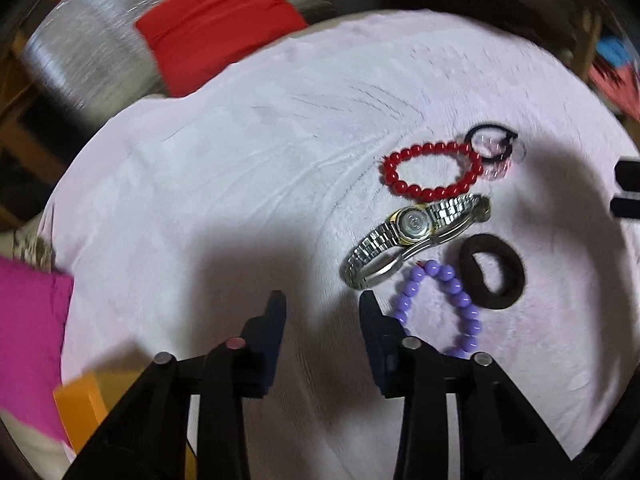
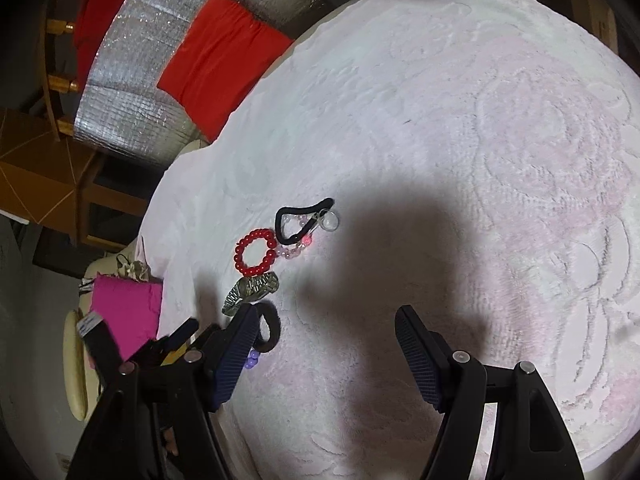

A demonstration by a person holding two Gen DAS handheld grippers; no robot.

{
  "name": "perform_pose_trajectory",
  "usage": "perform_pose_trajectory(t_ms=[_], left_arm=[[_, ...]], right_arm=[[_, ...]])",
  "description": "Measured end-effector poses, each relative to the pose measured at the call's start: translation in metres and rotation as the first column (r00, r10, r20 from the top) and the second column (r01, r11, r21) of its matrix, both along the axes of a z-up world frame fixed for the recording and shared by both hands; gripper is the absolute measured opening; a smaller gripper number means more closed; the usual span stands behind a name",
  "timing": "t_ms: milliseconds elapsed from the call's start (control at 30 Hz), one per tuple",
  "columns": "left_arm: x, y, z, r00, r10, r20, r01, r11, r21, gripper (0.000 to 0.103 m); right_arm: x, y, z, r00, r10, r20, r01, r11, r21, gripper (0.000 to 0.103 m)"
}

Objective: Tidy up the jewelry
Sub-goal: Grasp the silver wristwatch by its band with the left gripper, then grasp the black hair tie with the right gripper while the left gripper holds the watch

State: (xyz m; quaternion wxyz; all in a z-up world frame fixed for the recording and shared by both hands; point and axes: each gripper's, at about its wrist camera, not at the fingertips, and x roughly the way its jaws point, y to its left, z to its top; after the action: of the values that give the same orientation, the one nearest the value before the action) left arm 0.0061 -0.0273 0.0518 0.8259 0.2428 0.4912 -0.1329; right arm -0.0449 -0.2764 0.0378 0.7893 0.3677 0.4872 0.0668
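Note:
Several pieces lie in a cluster on a pale pink plush cloth [image 1: 240, 160]: a red bead bracelet [image 1: 430, 194], a silver watch [image 1: 412, 224], a purple bead bracelet [image 1: 401, 308], a dark scrunchie [image 1: 466, 258] and a black hair tie [image 1: 492, 125] with clear beads. My left gripper [image 1: 322, 304] hangs open just left of the watch and purple bracelet, with nothing between its fingers. My right gripper [image 2: 326, 316] stands wide open over bare cloth [image 2: 440, 120]; its left finger covers part of the scrunchie [image 2: 272, 320] and the purple bracelet [image 2: 252, 360]. The red bracelet [image 2: 239, 256], watch [image 2: 252, 292] and hair tie [image 2: 300, 210] lie beyond it.
A red cloth [image 1: 216, 24] on a silver foil sheet [image 1: 80, 52] lies past the far edge. A magenta cloth [image 1: 28, 332] and an orange box [image 1: 80, 404] sit at the left edge. Wooden furniture [image 2: 44, 176] stands off to the left.

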Motion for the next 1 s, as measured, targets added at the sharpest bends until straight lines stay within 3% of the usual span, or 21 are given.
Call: perform_pose_trajectory(t_ms=[233,433,667,800,1000], left_arm=[[-0.003,-0.019,-0.007,0.977,-0.213,-0.006,0.213,0.976,0.038,0.037],[0.004,-0.029,-0.006,0.960,-0.278,-0.019,0.278,0.960,0.019,0.036],[0.007,-0.032,-0.012,0.963,-0.271,-0.007,0.271,0.962,-0.040,0.028],[-0.003,-0.029,-0.010,0.973,-0.230,0.012,0.230,0.971,-0.068,0.013],[-0.022,-0.013,-0.005,0.989,-0.147,0.009,0.147,0.983,-0.111,0.012]], right_arm=[[0.010,0.013,-0.002,1.000,0.014,-0.013,-0.014,1.000,-0.024,0.075],[0.014,0.019,-0.005,1.000,0.008,-0.022,-0.009,0.999,-0.047,0.075],[0.016,0.012,-0.009,0.999,-0.035,-0.032,0.032,0.997,-0.070,0.075],[0.017,0.014,-0.009,0.999,-0.033,-0.021,0.032,0.997,-0.071,0.075],[0.019,0.032,-0.006,0.999,0.047,0.015,-0.046,0.996,-0.073,0.074]])
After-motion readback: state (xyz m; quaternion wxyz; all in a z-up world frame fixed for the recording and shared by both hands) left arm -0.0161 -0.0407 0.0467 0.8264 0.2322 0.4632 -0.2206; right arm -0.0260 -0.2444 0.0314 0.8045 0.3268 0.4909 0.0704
